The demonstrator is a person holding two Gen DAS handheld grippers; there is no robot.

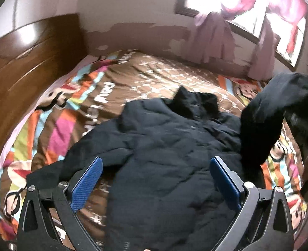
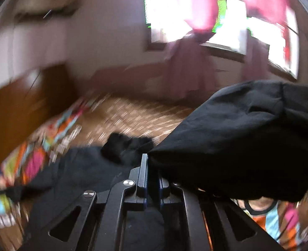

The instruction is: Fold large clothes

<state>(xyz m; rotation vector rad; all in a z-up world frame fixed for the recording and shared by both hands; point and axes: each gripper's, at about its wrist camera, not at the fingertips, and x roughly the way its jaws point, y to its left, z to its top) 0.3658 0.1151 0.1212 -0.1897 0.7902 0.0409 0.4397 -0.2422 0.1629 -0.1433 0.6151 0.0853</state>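
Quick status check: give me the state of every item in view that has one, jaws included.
Black jacket: spread on the bed, not folded.
Jacket sleeve: lifted off the bed, pinched by the right gripper.
Left gripper: jaws open, empty, above the jacket.
Right gripper: jaws shut on the sleeve.
Curtains: drawn aside, window uncovered.

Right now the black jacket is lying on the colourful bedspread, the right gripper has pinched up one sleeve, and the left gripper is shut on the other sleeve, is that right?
Not quite. The left gripper is open: the left wrist view shows its blue pads wide apart over the black jacket, gripping nothing. The rest stands: the jacket lies on the colourful bedspread, and the right gripper is pinched on a lifted sleeve.
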